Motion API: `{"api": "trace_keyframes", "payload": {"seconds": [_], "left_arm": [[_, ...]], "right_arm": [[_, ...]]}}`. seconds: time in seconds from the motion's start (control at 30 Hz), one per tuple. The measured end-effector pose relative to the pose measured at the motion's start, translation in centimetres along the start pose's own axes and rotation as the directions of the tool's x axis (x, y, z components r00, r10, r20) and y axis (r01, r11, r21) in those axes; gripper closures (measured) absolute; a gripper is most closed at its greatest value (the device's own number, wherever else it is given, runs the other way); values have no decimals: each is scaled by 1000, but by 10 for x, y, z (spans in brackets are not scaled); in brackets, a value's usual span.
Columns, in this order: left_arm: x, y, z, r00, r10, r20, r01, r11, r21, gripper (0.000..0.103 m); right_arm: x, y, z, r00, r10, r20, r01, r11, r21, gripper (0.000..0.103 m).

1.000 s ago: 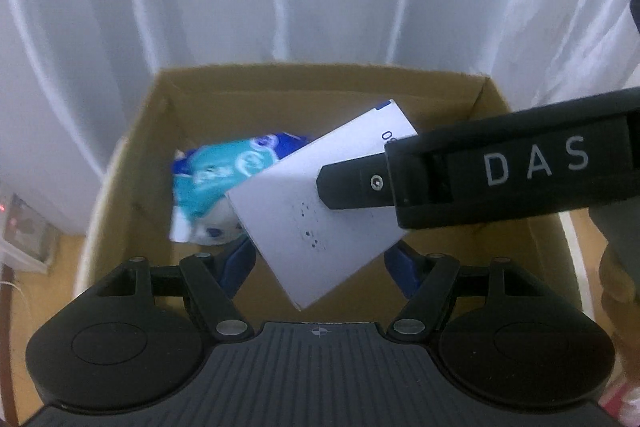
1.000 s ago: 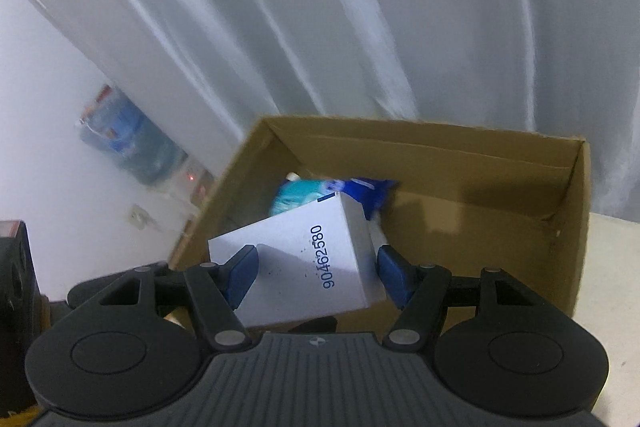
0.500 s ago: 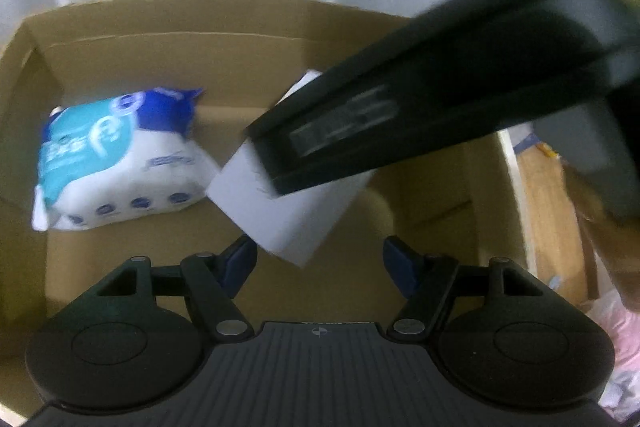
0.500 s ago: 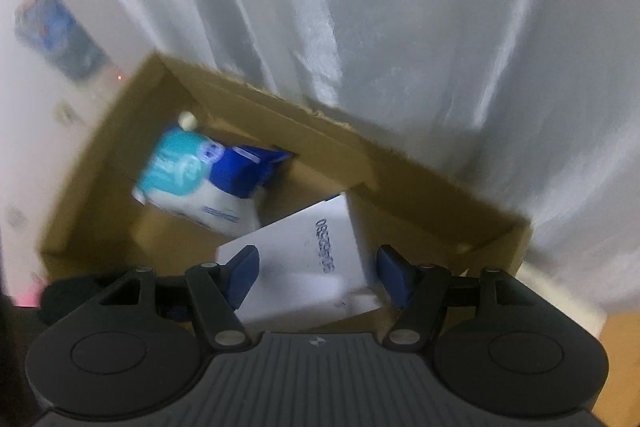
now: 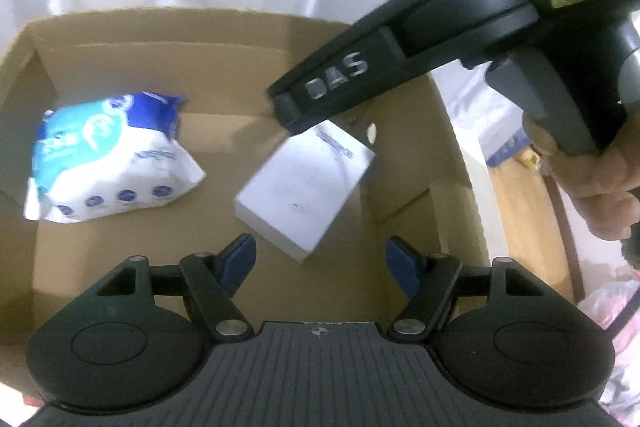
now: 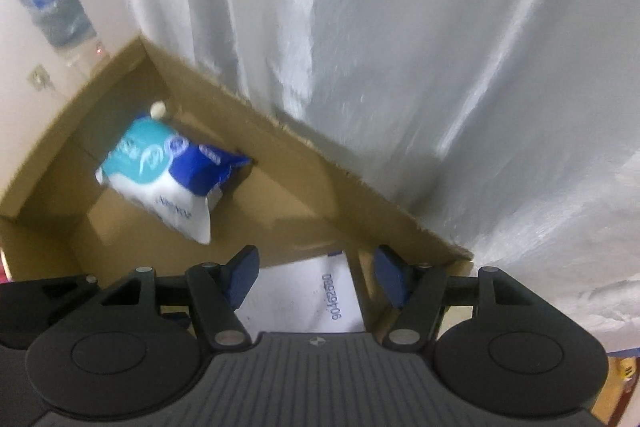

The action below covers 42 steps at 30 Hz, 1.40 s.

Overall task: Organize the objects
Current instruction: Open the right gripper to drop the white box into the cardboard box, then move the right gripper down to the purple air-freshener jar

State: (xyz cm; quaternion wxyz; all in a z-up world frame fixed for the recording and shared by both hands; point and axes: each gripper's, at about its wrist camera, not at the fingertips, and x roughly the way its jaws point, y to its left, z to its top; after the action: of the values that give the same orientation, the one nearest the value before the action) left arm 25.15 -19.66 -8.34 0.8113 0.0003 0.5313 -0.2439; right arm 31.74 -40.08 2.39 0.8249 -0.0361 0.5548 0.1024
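A white box with a printed blue number [image 5: 306,189] lies on the floor of an open cardboard box [image 5: 224,27], right of the middle. A blue and white tissue pack [image 5: 108,155] lies at its left. My left gripper [image 5: 322,263] is open and empty above the near side. My right gripper [image 6: 316,277] is open, and its body [image 5: 400,67] reaches in from the upper right above the white box. The white box [image 6: 304,301] lies below its spread fingers, apart from them. The tissue pack [image 6: 172,171] and cardboard box [image 6: 320,163] also show in the right wrist view.
A white curtain [image 6: 360,47] hangs behind the cardboard box. A water dispenser bottle [image 6: 52,3] stands at the far left by a wall. A hand [image 5: 592,179] holds the right gripper.
The right gripper has opened and let go of the white box, which now lies on the cardboard box floor. The right gripper has lifted back; the left view has tilted down.
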Motion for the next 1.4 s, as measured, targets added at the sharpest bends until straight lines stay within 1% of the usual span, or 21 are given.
{"api": "trace_keyframes", "payload": {"seconds": [0.13,0.17,0.2,0.3,0.33,0.43,0.57,0.7,0.77,0.83,0.9,0.93,0.97,1.03,1.07,1.1,1.13,1.2,1.27,1.33,1.4], "left_arm": [[-22,4,-10,997,34,69,-35,999,13,32],[-24,1,-4,995,44,90,-46,999,18,32],[-31,0,-6,992,58,112,-62,998,26,32],[-36,7,28,979,107,171,-114,993,32,33],[-41,19,39,976,119,181,-125,992,24,33],[-54,42,25,967,143,213,-143,990,-15,33],[-108,46,5,946,189,264,-180,982,-58,31],[-151,55,-25,919,239,315,-217,971,-105,24],[-166,62,-41,909,244,339,-211,969,-132,22],[-180,68,-59,896,258,361,-211,964,-165,19],[-193,70,-77,883,275,380,-216,957,-192,14],[-196,73,-87,877,283,388,-218,954,-204,12],[-200,75,-97,870,290,400,-219,952,-214,8],[-208,76,-118,853,304,424,-222,947,-232,4],[-210,78,-129,846,312,432,-222,943,-247,2],[-210,80,-138,843,317,434,-220,941,-258,1],[-209,82,-146,842,319,434,-216,938,-269,1],[-208,87,-164,848,320,424,-205,933,-295,1],[-208,89,-178,852,314,418,-191,931,-310,1],[-211,91,-189,851,306,426,-176,932,-316,0],[-217,91,-199,846,278,455,-153,944,-293,0]], "right_arm": [[-10,3,-1,998,45,37,-45,999,18,36],[-12,6,-1,997,60,45,-61,998,21,37],[-12,9,-1,996,75,50,-76,997,23,37],[-14,19,-2,992,115,57,-117,993,34,39],[-17,22,-4,989,132,60,-135,990,40,40],[-24,33,-9,977,192,89,-197,978,60,40],[-51,48,-27,957,245,158,-258,964,67,40],[-86,62,-53,925,296,239,-321,945,69,39],[-106,69,-69,910,307,279,-336,940,65,33],[-124,78,-83,899,300,319,-334,941,56,27],[-141,90,-99,883,293,367,-330,943,40,19],[-146,95,-106,876,286,388,-326,944,40,11],[-152,102,-115,868,276,412,-320,947,39,6],[-159,117,-130,855,266,445,-310,950,27,2],[-160,126,-137,853,258,454,-300,954,20,0],[-160,136,-145,851,247,464,-287,958,16,0],[-158,144,-151,850,236,471,-275,961,16,0],[-153,159,-160,853,229,469,-268,963,19,0],[-143,172,-165,866,221,449,-254,967,14,0],[-138,190,-170,880,193,435,-201,979,-27,0],[-136,207,-177,878,163,451,-140,987,-84,0]]}}
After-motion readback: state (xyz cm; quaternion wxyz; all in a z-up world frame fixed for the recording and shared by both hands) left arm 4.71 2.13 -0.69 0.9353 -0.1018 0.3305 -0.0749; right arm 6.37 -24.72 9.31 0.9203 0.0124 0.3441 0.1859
